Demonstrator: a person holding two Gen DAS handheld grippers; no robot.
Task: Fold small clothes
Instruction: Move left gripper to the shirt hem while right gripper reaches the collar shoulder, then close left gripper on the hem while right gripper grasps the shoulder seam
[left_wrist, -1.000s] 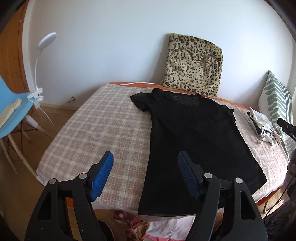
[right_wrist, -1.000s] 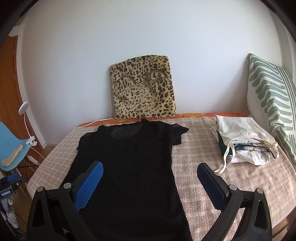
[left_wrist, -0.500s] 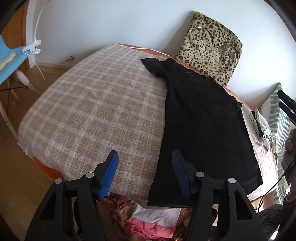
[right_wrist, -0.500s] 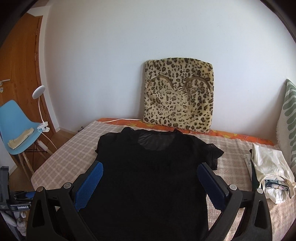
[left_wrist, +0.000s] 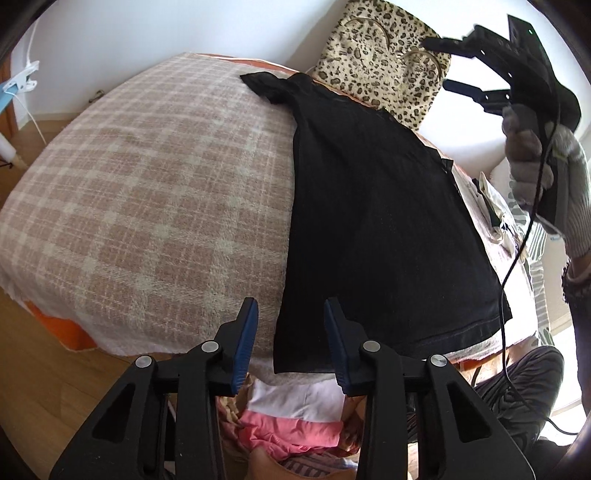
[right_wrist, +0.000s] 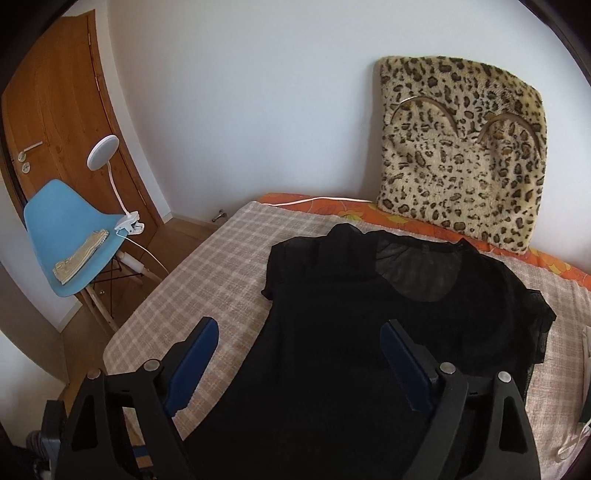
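Observation:
A black short-sleeved top lies flat on the checked bed cover, collar toward the wall, hem at the near edge. My left gripper is open and empty, just in front of the hem's left corner. My right gripper is open and empty, above the top's left side, looking toward the collar. In the left wrist view the right gripper shows held high in a gloved hand over the far right of the bed.
A leopard-print cushion leans on the wall behind the bed. Folded light clothes lie at the right. A blue chair with a clip lamp stands left by the door. Pink and white laundry lies below the bed edge.
My left gripper has dropped toward the hem's left corner and its jaws have narrowed. My right gripper has moved left and forward over the top, its jaws somewhat narrower.

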